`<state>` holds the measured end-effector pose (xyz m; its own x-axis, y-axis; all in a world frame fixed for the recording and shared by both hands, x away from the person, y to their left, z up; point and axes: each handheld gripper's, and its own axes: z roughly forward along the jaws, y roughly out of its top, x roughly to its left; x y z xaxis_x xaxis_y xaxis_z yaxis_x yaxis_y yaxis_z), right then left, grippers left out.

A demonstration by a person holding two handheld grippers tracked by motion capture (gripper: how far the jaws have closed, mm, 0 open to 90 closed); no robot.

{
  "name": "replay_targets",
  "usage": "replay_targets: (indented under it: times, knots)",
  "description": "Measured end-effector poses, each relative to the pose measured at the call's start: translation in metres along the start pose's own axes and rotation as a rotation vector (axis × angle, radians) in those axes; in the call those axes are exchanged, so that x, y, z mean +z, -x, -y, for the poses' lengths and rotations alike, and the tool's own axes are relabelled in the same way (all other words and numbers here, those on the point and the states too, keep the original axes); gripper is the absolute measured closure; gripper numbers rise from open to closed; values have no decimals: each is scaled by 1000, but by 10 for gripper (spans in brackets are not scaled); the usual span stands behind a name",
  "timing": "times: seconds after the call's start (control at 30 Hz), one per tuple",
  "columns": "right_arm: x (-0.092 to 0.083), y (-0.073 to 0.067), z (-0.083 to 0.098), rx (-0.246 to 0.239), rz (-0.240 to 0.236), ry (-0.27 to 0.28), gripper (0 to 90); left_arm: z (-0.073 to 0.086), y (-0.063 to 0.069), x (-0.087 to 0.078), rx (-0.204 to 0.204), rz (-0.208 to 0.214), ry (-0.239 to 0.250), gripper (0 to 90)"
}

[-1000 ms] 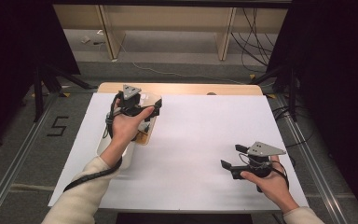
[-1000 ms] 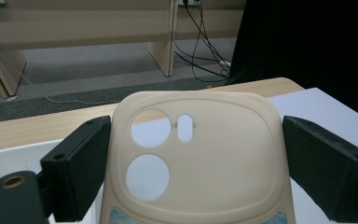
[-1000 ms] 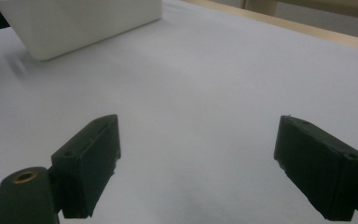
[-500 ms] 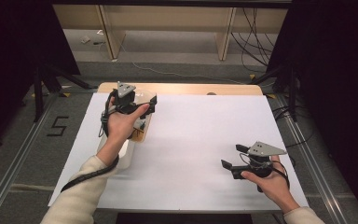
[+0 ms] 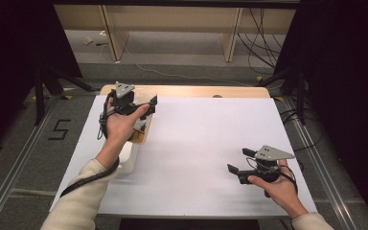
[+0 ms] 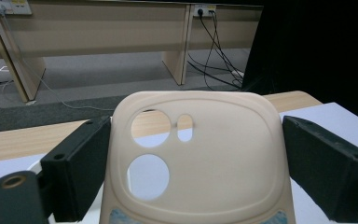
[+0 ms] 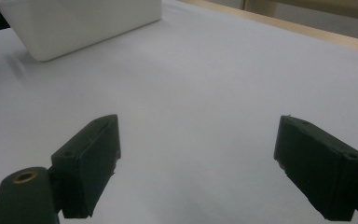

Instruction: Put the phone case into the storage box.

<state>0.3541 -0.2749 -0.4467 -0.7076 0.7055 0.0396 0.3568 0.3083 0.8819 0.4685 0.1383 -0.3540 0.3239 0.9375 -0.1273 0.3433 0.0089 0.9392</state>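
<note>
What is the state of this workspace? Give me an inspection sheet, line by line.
Surface: white sheet laid over a wooden table.
Job's things: beige phone case, held off the sheet, camera holes facing the left claw's camera.
Clutter: white box on the sheet under the left forearm.
Grippers: left claw shut on the phone case at the far left of the table; right claw open, holding nothing, low over the near right of the sheet.
Cables: black cable trails from the left claw along the sleeve; loose wires on the floor beyond the table.
Surroundings: wooden desk legs, dark curtains at both sides, a taped 5 on the floor.
</note>
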Motion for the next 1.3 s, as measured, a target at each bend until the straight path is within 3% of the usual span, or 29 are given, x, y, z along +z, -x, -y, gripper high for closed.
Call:
replay_targets:
  times: [1.3]
  knots:
    - [-1,1,0,3,5,5,152,-6,-20,-5,-8,-42,13,109]
